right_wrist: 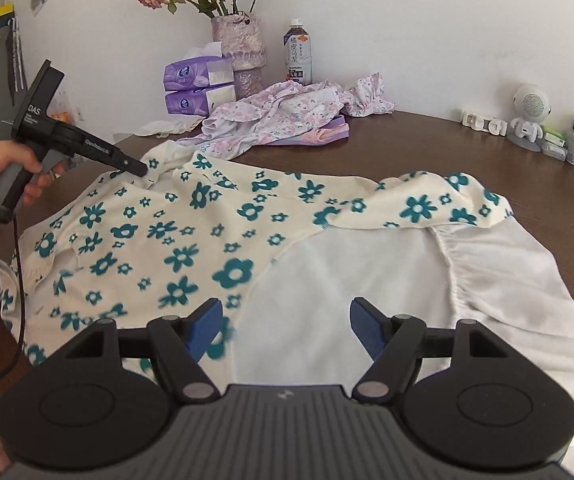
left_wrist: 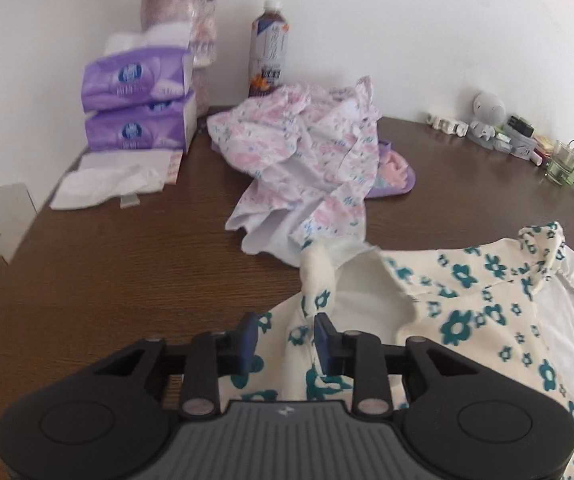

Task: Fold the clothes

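Observation:
A cream garment with teal flowers (right_wrist: 207,240) lies spread on the brown table (right_wrist: 427,148), its white lining (right_wrist: 347,280) turned up at the near right. In the left wrist view my left gripper (left_wrist: 287,340) is shut on a bunched edge of this garment (left_wrist: 467,320), and a twisted peak of cloth rises just beyond the blue pads. Seen from the right wrist, the left gripper (right_wrist: 143,170) meets the garment's far left corner, held by a hand (right_wrist: 3,168). My right gripper (right_wrist: 287,328) is open, low over the white lining, with nothing between its fingers.
A crumpled pink floral garment (left_wrist: 299,160) lies behind on a purple item (left_wrist: 395,176). Stacked purple tissue packs (left_wrist: 135,108), a flower vase (right_wrist: 243,52) and a bottle (left_wrist: 269,52) stand at the back. A white figurine (right_wrist: 529,116) and small clutter line the back right wall.

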Demonstrator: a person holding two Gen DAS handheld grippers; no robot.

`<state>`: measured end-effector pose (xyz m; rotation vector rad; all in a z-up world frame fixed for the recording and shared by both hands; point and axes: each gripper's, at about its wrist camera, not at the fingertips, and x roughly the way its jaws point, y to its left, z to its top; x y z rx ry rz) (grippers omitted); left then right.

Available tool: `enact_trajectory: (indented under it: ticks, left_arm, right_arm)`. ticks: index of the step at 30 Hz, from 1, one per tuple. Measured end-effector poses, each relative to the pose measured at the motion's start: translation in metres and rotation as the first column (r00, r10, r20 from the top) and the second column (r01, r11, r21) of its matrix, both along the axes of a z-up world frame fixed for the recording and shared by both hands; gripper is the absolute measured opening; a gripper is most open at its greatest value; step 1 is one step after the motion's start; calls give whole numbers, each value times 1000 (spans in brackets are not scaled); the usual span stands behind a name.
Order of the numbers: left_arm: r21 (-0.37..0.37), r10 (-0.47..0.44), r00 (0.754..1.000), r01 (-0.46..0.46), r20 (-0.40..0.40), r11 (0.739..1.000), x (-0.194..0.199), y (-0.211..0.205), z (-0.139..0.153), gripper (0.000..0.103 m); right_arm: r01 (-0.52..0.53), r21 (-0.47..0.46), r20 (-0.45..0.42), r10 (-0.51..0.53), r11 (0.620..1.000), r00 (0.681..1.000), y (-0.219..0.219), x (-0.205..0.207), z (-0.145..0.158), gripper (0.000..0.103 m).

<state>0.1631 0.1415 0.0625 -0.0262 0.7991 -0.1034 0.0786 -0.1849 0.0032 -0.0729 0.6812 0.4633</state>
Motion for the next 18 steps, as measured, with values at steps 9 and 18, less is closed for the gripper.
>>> enact_trajectory:
  ticks: [9,18]
  left_arm:
    - [211,10,987,24,-160,977,14,-38,-25,12]
    - [214,88,995,-78,-40,974,-7,-19,-7,31]
  right_arm:
    - [-41,78,45,38,996,998,-50,-7,0,76]
    - [-13,65,18,12,998,1000,-50,-2,-10,76]
